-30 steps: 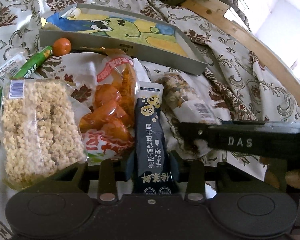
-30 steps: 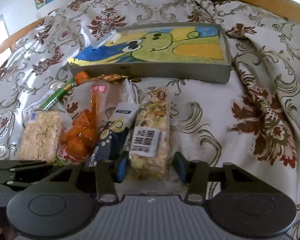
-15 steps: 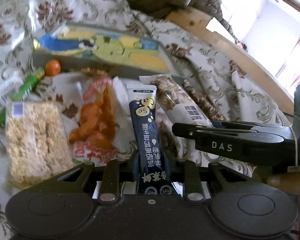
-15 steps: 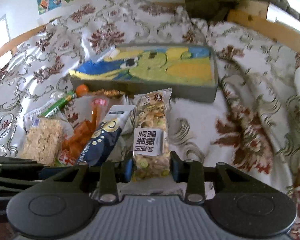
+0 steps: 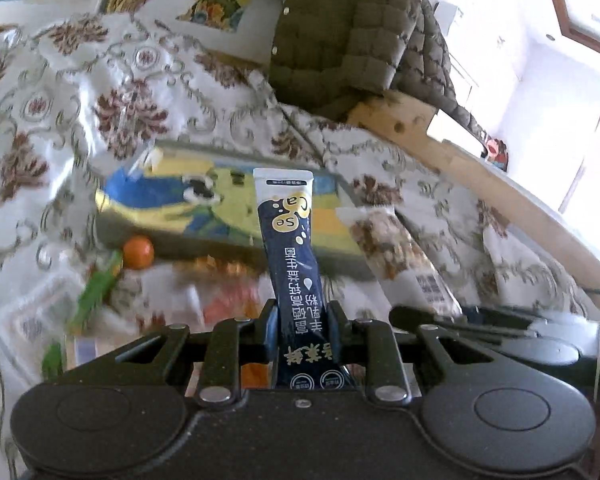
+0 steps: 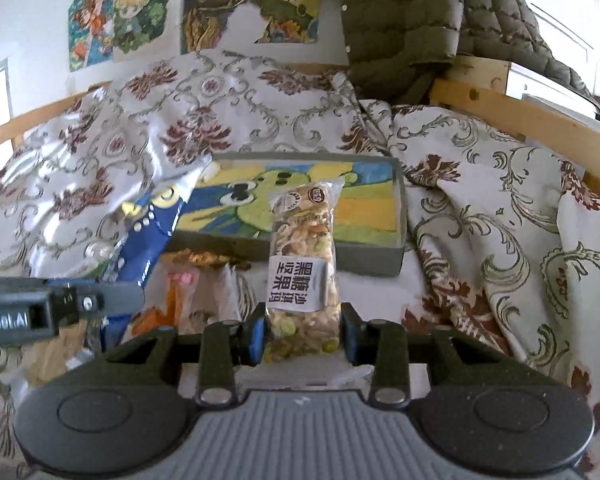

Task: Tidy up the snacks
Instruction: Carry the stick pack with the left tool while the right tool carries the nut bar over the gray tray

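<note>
Your left tongs (image 5: 302,322) pinch the dark blue sachet (image 5: 294,264) by its lower end; your right tongs (image 6: 302,330) clamp the nut bar (image 6: 304,264) the same way. Both packets, flat on the bed a second ago, now stand lifted clear of the floral bedspread (image 6: 500,216). Below, the orange snack bag (image 6: 180,300), green stick (image 5: 96,292) and small orange ball (image 5: 138,252) remain on the bed, blurred. Beyond lies the cartoon-printed tray (image 6: 376,256), each raised packet covering part of it. An olive quilted jacket (image 6: 400,20) drapes the wooden rail (image 6: 520,116).
</note>
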`<state>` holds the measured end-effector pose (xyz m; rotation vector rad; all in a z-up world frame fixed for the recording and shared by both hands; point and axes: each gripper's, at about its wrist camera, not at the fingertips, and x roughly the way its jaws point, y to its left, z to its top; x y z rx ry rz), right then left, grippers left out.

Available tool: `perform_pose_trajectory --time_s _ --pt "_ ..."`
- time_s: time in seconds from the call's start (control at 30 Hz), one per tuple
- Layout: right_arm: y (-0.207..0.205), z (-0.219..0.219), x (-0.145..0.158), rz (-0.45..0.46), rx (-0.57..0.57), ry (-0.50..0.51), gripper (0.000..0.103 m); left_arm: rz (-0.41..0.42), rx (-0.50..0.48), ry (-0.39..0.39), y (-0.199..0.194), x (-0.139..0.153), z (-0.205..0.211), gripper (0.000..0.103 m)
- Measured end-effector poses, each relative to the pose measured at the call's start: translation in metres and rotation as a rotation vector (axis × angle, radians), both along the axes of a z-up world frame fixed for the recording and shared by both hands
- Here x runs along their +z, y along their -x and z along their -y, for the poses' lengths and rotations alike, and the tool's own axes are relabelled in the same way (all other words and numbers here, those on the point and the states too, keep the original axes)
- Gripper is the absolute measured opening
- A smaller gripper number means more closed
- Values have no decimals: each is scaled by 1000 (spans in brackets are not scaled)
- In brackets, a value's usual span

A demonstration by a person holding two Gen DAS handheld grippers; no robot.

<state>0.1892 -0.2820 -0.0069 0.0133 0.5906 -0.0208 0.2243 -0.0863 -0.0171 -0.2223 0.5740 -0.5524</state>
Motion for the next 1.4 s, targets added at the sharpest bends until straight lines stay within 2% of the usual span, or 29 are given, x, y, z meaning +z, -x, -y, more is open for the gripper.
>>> perform_pose_trajectory --time_s 0.13,0.47,0.63,0.77,0.97,1.13,1.2,1.4 --pt "-19 17 2 12 -46 -85 41 -5 43 44 -30 6 7 27" --pt "-89 59 1 96 -123 -242 41 -3 98 72 -119 17 51 27" --pt "-122 68 -7 108 -126 -260 41 0 98 52 -160 23 71 27" --pt "-141 70 -11 106 -134 -245 41 -59 105 32 -188 14 80 27" --pt "-162 72 -26 52 -130 -237 41 -157 135 -2 -205 -12 81 27" --pt "-176 80 -46 12 -146 -276 41 -222 157 -37 -217 -26 81 27" --pt "-180 78 -48 18 -146 -254 41 -249 153 -54 -220 -31 83 28" --pt "-186 73 -47 9 -142 -215 45 -263 143 -89 -217 -35 84 31"
